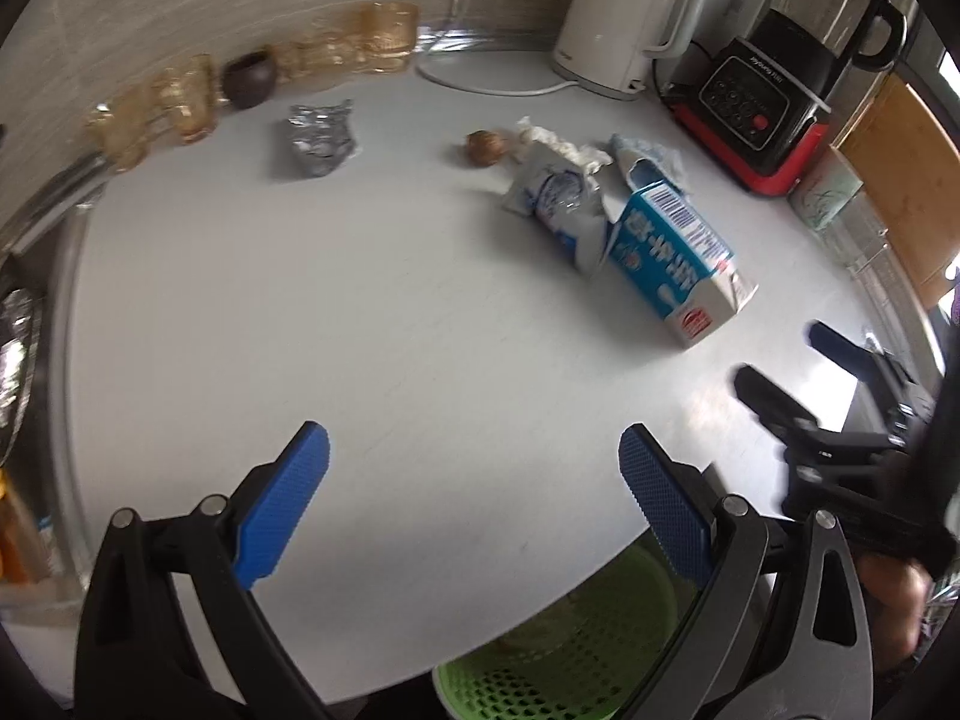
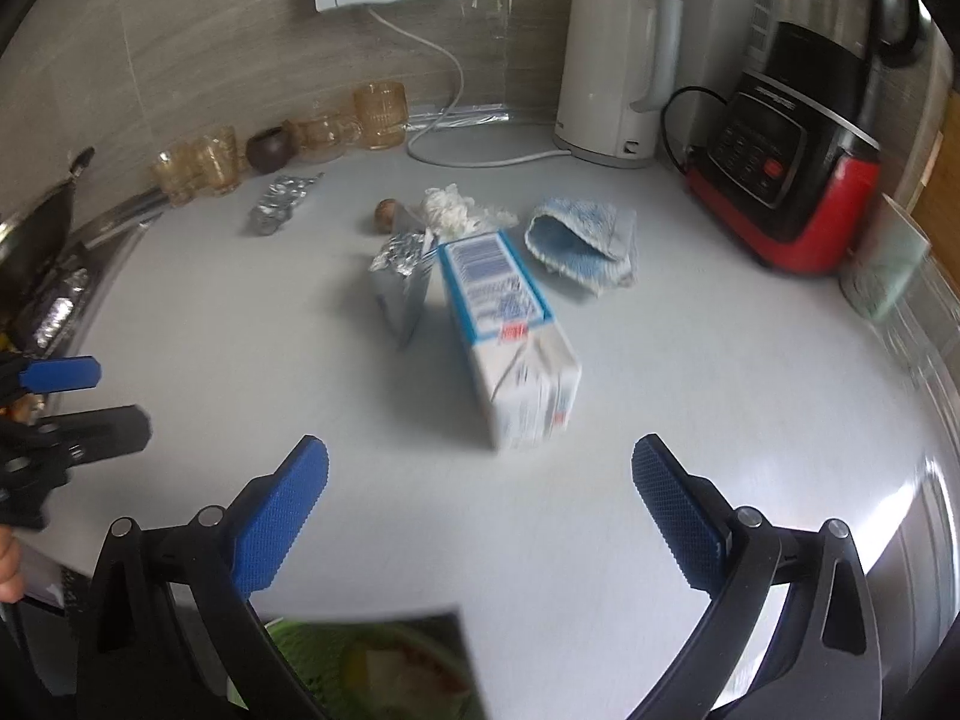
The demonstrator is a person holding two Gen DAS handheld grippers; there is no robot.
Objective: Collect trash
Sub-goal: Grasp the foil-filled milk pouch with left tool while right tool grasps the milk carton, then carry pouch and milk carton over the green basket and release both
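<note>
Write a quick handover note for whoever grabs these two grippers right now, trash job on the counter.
Left gripper: open, empty, above the counter.
Right gripper: open, empty, facing the milk carton.
Still on the counter: carton, torn pouch, foil wad, tissue, a brown ball.
Green bin sits below the counter's near edge.
Left: bin it all.

Right gripper [image 2: 480, 504] fingers spread, milk carton [image 2: 510, 336] lying on counter [image 2: 240, 330]
</note>
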